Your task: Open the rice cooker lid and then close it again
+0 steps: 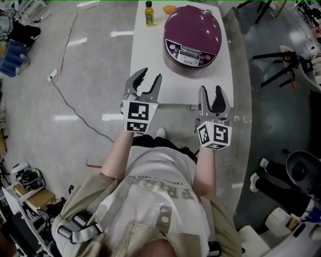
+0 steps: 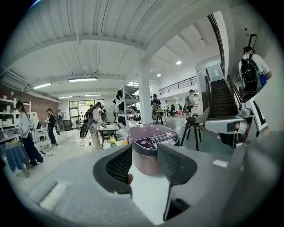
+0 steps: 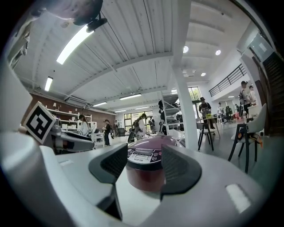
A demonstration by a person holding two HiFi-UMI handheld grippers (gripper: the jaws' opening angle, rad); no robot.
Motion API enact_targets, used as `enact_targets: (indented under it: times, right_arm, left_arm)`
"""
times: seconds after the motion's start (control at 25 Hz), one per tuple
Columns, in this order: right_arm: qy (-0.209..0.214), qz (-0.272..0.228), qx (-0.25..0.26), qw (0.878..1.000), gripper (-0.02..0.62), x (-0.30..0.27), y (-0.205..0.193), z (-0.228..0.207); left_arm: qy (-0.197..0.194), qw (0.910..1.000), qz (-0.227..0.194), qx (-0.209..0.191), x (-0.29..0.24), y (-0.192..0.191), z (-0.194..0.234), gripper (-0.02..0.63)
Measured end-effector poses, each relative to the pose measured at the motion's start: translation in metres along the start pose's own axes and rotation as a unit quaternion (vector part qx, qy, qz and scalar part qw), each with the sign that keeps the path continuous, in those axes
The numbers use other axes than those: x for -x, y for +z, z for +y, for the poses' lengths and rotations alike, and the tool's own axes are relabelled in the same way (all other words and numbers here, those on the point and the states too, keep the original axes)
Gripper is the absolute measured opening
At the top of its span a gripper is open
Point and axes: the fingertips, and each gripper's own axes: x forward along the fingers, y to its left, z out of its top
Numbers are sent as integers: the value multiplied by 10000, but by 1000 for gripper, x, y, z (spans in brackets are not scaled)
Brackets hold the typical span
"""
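Observation:
A purple rice cooker point(image 1: 192, 37) with its lid down stands on the far half of a narrow white table point(image 1: 150, 60); its control panel faces me. It also shows in the left gripper view as the rice cooker point(image 2: 151, 144) and in the right gripper view as the rice cooker point(image 3: 146, 166), framed between each pair of jaws but well beyond them. My left gripper point(image 1: 148, 80) hovers over the table's near left part, open and empty. My right gripper point(image 1: 212, 98) hangs at the table's near edge, open and empty too.
A yellow-green bottle point(image 1: 149, 14) and an orange fruit point(image 1: 170, 9) sit at the table's far end. A cable point(image 1: 65, 95) runs over the floor at left. Tripod legs point(image 1: 281, 62) and a black chair point(image 1: 301, 170) stand to the right. People walk in the background.

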Motion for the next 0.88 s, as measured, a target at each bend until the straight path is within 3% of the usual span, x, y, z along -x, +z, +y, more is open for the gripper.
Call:
enact_targets:
  times: [0.24,0.56,0.76,0.88]
  right_arm:
    - [148,121,-35,9998,212,-17,-9,-8]
    - [540,483,427,9965,232,-44,-14,-5]
    - [1011,853,690,9888,240,-66,-22,5]
    - [1277,1090,980,9809,249,-78,-26,12]
  left_arm:
    - [-64,9998,152,-133,-17,-6,-6,187]
    - [-513,9944,332,-868,-47,-8,-9,199]
    - [-1013,9821,466,-1518,-69,-9,-14,204]
    - [-1384,9681,597,-2002,-79,-12,-21,221]
